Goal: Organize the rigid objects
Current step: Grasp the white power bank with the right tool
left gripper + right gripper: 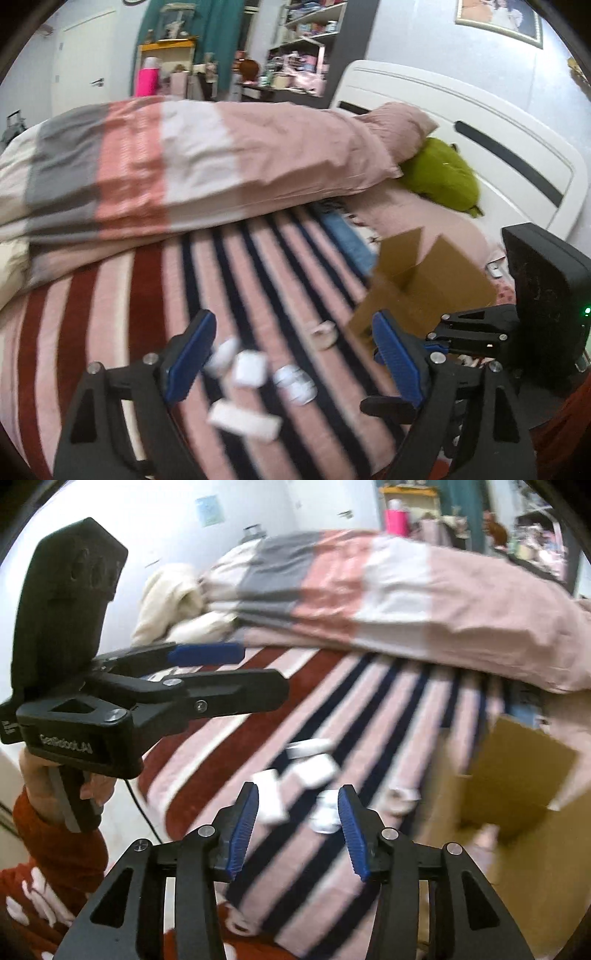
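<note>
Left gripper (293, 354) held above a striped blanket (258, 258), jaws wide apart, nothing between the blue pads (190, 356). Below it, a loose cluster of small white items: a rounded case (223, 352), a square case (250, 369), a silver-white round piece (295, 380) and a long white block (243, 421), all blurred. A little apart, a pale pinkish ring-shaped piece (324, 334). Just beyond that, an open cardboard box (417, 284), flaps up, on the bed. Right gripper (298, 832) also spread open and empty, hovering near the round piece (325, 814). Behind, a folded quilt (184, 166) and green pillow (439, 177).
</note>
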The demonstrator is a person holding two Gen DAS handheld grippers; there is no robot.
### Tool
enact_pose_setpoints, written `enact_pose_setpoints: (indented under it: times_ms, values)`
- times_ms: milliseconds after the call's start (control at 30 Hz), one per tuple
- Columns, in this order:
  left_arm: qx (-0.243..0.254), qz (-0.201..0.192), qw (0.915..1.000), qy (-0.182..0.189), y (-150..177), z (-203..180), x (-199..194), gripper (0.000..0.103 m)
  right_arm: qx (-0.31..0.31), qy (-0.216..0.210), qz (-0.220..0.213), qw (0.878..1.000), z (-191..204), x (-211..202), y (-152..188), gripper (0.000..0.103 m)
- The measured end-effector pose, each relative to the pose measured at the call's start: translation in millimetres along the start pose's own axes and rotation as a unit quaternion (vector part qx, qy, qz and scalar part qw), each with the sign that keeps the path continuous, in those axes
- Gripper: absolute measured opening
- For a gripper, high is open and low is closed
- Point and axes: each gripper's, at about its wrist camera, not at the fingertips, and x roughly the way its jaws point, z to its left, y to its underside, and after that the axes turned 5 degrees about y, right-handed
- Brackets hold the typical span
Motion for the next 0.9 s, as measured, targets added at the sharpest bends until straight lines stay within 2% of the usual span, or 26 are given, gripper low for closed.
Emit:
enact_pose_setpoints:
  times_ms: [67, 167, 333, 500, 533, 567, 667, 767, 900]
  values:
    - [-0.013, 0.003, 0.9999, -0.006, 15.7, 19.8, -3.4, 0.084, -0.004, -0.017, 0.016, 1.000, 13.8, 28.7, -0.2, 0.043]
    - [-0.040, 0.014, 0.9991, -0.010, 42.5, 51.5, -3.1, 0.085, -0.028, -0.020, 0.045, 0.998, 29.3, 77.4, 6.6, 0.044]
    - [-0.078, 0.037, 0.9962, -0.008, 82.8, 92.6, 6.5, 0.084, -0.068, 0.011, 0.086, 0.994, 38.2, 145.7, 20.1, 0.044]
    - [-0.100, 0.058, 0.9933, -0.003, 106.1, 110.3, 21.0, 0.085, -0.083, 0.026, 0.106, 0.991, 34.2, 177.8, 28.3, 0.042]
    - [-0.103, 0.061, 0.9928, 0.000, 108.9, 112.7, 23.8, 0.085, -0.085, 0.029, 0.106, 0.990, 33.3, 179.3, 29.2, 0.039]
    - [-0.107, 0.062, 0.9923, 0.003, 110.5, 114.6, 26.1, 0.085, -0.088, 0.030, 0.099, 0.991, 33.5, 179.0, 29.5, 0.031]
    - [-0.115, 0.067, 0.9910, 0.015, 112.6, 115.8, 32.9, 0.084, -0.090, 0.047, 0.080, 0.992, 35.9, 168.7, 28.4, 0.031]
    - [-0.113, 0.064, 0.9907, 0.040, 106.9, 107.7, 36.2, 0.084, -0.093, 0.036, 0.051, 0.994, 44.5, 142.1, 20.2, 0.031]
    - [-0.100, 0.041, 0.9913, 0.076, 84.0, 82.2, 31.3, 0.084, -0.098, 0.018, 0.014, 0.995, 51.9, 101.1, 5.3, 0.031]
